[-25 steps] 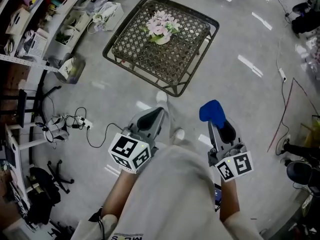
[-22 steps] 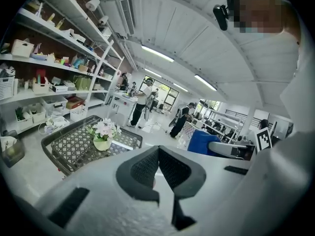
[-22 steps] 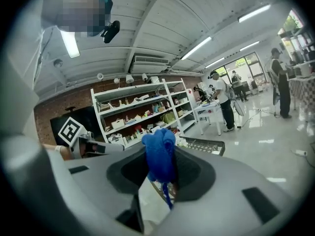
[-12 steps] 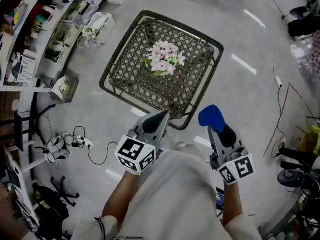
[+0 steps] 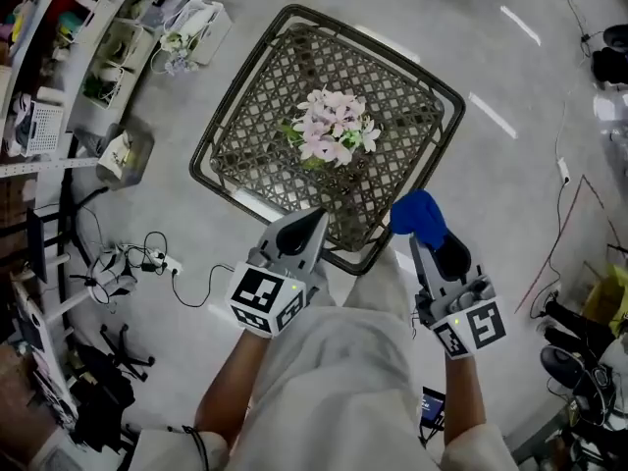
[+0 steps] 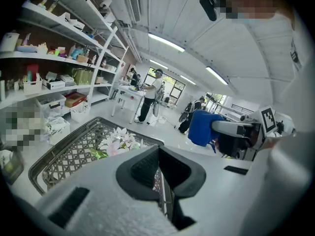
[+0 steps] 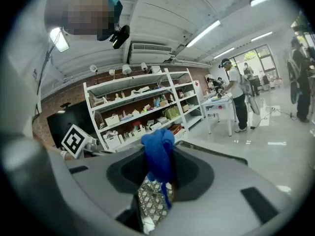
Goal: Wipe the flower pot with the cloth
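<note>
A flower pot (image 5: 334, 131) full of pink blossoms stands in the middle of a dark lattice table (image 5: 218, 124); the blossoms hide most of the pot itself. In the left gripper view the flower pot (image 6: 117, 141) shows ahead on the lattice table (image 6: 66, 156). My left gripper (image 5: 315, 218) hangs over the table's near edge, shut, with nothing in it. My right gripper (image 5: 422, 239) is just right of it, shut on a bunched blue cloth (image 5: 417, 215). The right gripper view shows the blue cloth (image 7: 158, 152) sticking up from between the jaws.
White shelves (image 5: 59, 57) packed with boxes line the left side. A clear bin (image 5: 128, 151), a bag (image 5: 191, 27) and a power strip with cables (image 5: 147, 239) lie on the floor there. A red cable (image 5: 557, 234) runs at right. People (image 6: 147, 95) stand far off.
The table and flower pot have come nearer in the head view. Both grippers now reach the table's near edge. The cloth stays held in the right gripper.
</note>
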`<state>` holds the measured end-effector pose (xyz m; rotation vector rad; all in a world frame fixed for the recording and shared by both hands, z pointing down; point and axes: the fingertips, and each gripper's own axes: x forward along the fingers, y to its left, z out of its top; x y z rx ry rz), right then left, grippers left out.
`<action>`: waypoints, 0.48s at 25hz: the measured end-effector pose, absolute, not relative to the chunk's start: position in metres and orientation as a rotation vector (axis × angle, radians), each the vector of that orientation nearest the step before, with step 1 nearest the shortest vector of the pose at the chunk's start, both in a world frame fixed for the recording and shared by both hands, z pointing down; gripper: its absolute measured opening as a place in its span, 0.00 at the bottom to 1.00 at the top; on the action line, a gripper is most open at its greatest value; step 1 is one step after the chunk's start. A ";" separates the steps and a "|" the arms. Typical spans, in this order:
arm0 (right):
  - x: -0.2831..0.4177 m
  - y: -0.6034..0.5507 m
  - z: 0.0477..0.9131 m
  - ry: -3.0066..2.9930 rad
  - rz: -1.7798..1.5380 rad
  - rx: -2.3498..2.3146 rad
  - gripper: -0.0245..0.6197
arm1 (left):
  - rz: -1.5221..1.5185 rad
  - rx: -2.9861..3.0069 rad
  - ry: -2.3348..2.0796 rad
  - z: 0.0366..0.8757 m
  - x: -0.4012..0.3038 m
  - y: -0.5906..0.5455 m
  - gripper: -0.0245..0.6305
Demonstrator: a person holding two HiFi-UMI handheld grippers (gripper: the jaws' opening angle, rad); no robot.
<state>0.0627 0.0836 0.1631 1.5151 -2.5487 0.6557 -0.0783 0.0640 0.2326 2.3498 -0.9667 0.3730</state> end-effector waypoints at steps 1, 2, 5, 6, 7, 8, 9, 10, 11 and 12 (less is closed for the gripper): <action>0.064 0.076 0.169 -2.560 0.650 1.489 0.24 | 0.379 2.348 -0.981 0.237 -0.075 0.060 0.07; 0.065 0.070 0.175 -2.572 0.641 1.472 0.24 | 0.381 2.351 -0.998 0.241 -0.073 0.055 0.07; 0.072 0.057 0.196 -2.596 0.601 1.453 0.24 | 0.380 2.386 -1.098 0.255 -0.070 0.040 0.07; 0.074 0.054 0.206 -2.598 0.589 1.433 0.24 | 0.386 2.396 -1.136 0.261 -0.069 0.035 0.07; 0.076 0.051 0.216 -2.599 0.577 1.410 0.24 | 0.394 2.401 -1.172 0.268 -0.069 0.029 0.07; 0.078 0.047 0.225 -2.600 0.562 1.388 0.24 | 0.400 2.399 -1.206 0.276 -0.068 0.025 0.07; 0.078 0.044 0.234 -2.601 0.547 1.369 0.24 | 0.405 2.390 -1.238 0.284 -0.069 0.021 0.07; 0.078 0.041 0.241 -2.606 0.529 1.350 0.24 | 0.411 2.376 -1.268 0.294 -0.072 0.018 0.07; 0.076 0.037 0.249 -2.612 0.508 1.331 0.24 | 0.421 2.364 -1.297 0.304 -0.075 0.016 0.07; 0.075 0.034 0.257 -2.616 0.482 1.311 0.24 | 0.432 2.358 -1.330 0.313 -0.078 0.015 0.07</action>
